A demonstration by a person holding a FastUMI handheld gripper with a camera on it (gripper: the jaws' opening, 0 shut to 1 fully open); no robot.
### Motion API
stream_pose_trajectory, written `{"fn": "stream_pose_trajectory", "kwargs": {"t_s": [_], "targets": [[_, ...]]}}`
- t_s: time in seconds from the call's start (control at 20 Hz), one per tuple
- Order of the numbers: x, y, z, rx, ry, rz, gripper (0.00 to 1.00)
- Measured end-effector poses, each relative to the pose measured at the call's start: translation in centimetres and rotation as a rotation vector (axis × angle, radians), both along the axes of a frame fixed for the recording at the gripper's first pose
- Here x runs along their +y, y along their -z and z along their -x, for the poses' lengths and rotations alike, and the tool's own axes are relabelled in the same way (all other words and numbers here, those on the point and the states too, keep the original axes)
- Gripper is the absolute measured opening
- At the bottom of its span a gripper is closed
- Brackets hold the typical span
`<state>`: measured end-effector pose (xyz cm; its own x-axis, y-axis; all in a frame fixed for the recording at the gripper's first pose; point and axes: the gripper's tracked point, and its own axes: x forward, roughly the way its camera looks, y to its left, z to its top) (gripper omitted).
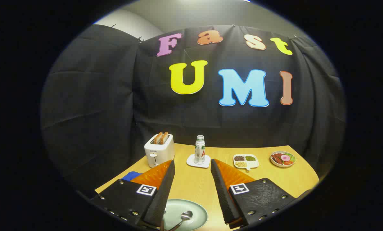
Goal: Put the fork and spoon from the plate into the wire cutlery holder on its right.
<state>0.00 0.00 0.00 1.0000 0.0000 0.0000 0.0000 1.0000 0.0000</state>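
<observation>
The gripper (192, 165) is held above the wooden table (194, 186) with its two fingers spread wide and nothing between them, tips pointing toward the back of the booth. Below and between the finger bases sits a pale green plate (196, 213), part of it covered by the left finger. A spoon (184, 217) lies on the plate with its bowl toward the far side and its handle running back toward the camera, where it is cut off; a second handle beside it is too hidden to identify. Beyond the fingertips a bottle (199, 153) stands on a white coaster (198, 162), with a toaster (159, 150) holding bread to the left, and a divided dish (245, 161) and a bowl of food (283, 158) to the right.
</observation>
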Motion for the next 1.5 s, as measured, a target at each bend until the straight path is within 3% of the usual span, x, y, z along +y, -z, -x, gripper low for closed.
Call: {"fn": "stream_pose_trajectory", "kwargs": {"t_s": [1.15, 1.5], "targets": [[-0.9, 0.4, 0.1, 0.015, 0.009, -0.039, 0.69], [-0.6, 4.8, -1.1, 0.133, 0.024, -0.094, 0.7]]}}
